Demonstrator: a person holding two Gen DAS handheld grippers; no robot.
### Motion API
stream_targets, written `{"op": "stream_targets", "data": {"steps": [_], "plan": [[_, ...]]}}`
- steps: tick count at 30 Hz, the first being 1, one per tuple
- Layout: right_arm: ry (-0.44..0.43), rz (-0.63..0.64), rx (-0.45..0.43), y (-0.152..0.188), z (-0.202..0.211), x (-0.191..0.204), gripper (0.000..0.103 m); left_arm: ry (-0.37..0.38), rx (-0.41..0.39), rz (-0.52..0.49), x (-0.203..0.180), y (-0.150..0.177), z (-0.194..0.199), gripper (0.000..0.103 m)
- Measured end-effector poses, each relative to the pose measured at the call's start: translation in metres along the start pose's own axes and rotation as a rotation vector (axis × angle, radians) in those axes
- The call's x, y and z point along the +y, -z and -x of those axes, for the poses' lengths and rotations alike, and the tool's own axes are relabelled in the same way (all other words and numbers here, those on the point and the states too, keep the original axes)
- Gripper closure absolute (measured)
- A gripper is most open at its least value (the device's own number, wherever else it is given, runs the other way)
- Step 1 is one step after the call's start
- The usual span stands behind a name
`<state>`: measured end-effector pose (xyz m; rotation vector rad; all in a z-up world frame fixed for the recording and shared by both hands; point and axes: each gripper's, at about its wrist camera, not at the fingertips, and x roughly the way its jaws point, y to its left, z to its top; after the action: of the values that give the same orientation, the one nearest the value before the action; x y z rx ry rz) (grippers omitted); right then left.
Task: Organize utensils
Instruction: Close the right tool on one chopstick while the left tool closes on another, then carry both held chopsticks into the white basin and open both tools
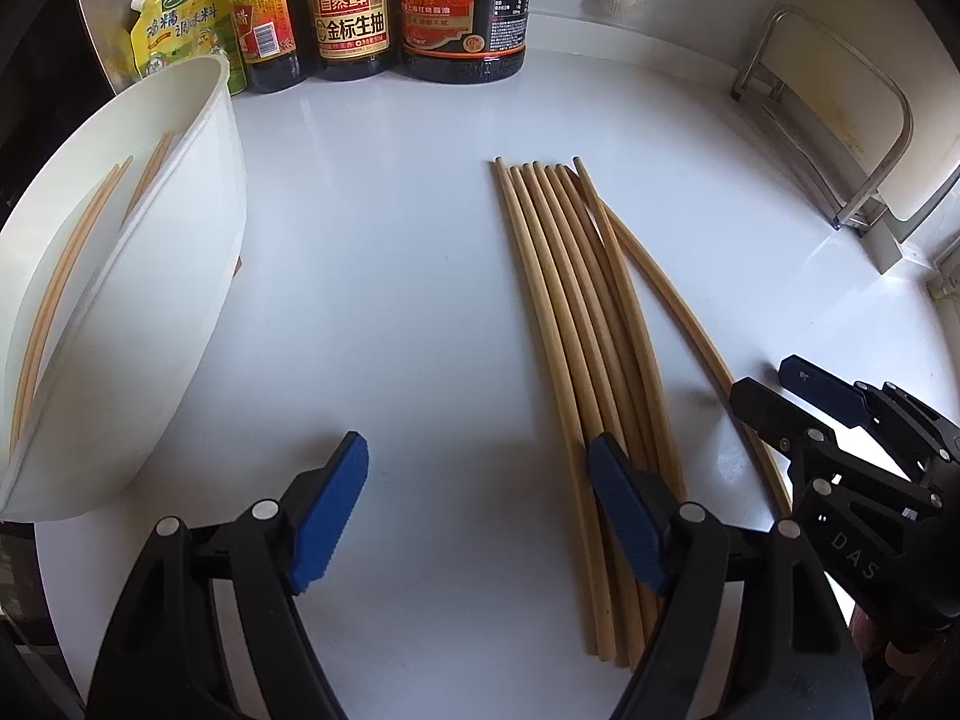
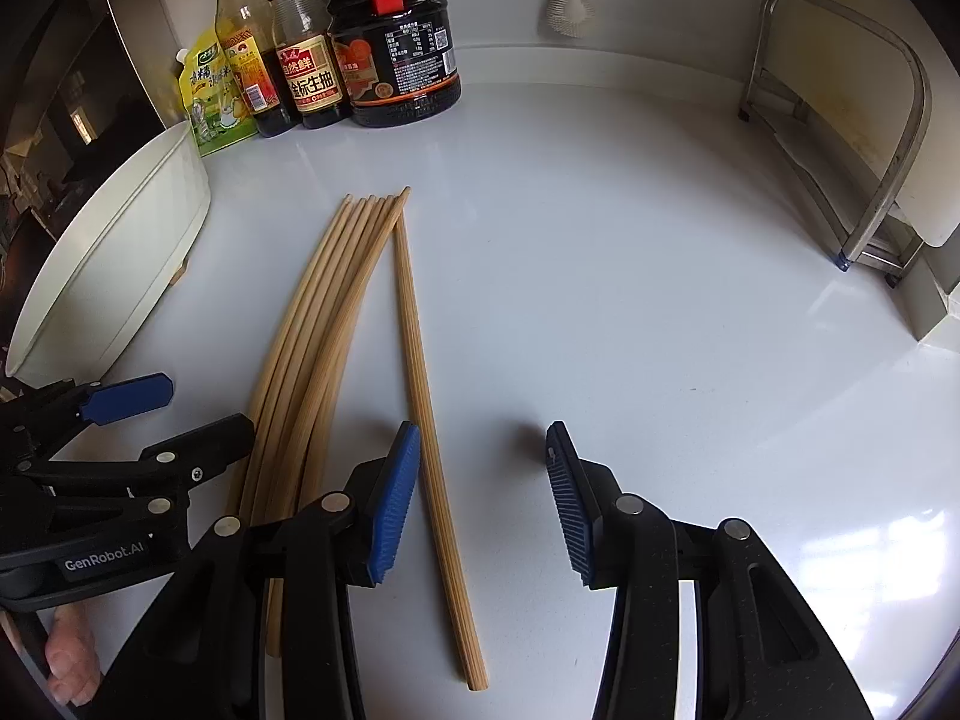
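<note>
Several wooden chopsticks (image 1: 570,324) lie side by side on the white counter, with one (image 1: 666,300) set apart to their right. In the right wrist view the bundle (image 2: 318,324) lies left of the single chopstick (image 2: 420,396). A white holder (image 1: 126,276) lying on its side at the left has a few chopsticks (image 1: 66,276) inside. My left gripper (image 1: 477,516) is open and empty, its right finger over the bundle's near ends. My right gripper (image 2: 480,504) is open and empty, with the single chopstick between its fingers.
Sauce bottles (image 1: 354,18) and a yellow seasoning pouch (image 1: 180,24) stand along the back wall. A metal rack with a cutting board (image 2: 852,138) stands at the right. A brush (image 2: 570,0) hangs on the wall. The right gripper shows in the left wrist view (image 1: 768,384).
</note>
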<state>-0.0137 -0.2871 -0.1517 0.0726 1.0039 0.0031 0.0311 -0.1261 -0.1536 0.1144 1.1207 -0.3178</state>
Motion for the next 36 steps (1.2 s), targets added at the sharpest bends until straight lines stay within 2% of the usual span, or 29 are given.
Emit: {"op": "stream_targets", "data": {"steps": [14,22,24,25,27,29,30,31,32,36], "plan": [[0.011,0.033,-0.012,-0.003,-0.004,0.006,0.061,-0.061,0.003,0.016,0.005,-0.005,-0.005,0.027],[0.040,0.119,-0.032,-0.006,-0.009,0.019,0.061,-0.065,-0.010,0.029,0.005,-0.019,-0.011,0.028],[0.036,0.134,-0.039,-0.006,-0.009,0.022,0.066,-0.065,-0.016,0.024,0.004,-0.021,-0.011,0.031],[0.032,0.144,-0.041,-0.005,-0.008,0.024,0.069,-0.064,-0.020,0.017,0.003,-0.023,-0.011,0.038],[0.023,0.164,-0.042,-0.004,-0.008,0.030,0.084,-0.055,-0.024,0.001,-0.001,-0.024,-0.009,0.051],[0.026,0.179,-0.041,-0.004,-0.008,0.034,0.096,-0.044,-0.027,-0.015,-0.006,-0.024,-0.008,0.071],[0.021,0.174,-0.039,-0.004,-0.009,0.033,0.096,-0.038,-0.027,-0.022,-0.008,-0.024,-0.007,0.077],[0.012,0.163,-0.039,-0.004,-0.008,0.032,0.097,-0.029,-0.024,-0.028,-0.010,-0.024,-0.007,0.089],[0.003,0.146,-0.039,-0.004,-0.008,0.030,0.097,-0.021,-0.019,-0.034,-0.012,-0.024,-0.007,0.095],[-0.008,0.080,-0.032,-0.003,-0.006,0.020,0.097,-0.006,-0.009,-0.042,-0.014,-0.022,-0.005,0.095]]}}
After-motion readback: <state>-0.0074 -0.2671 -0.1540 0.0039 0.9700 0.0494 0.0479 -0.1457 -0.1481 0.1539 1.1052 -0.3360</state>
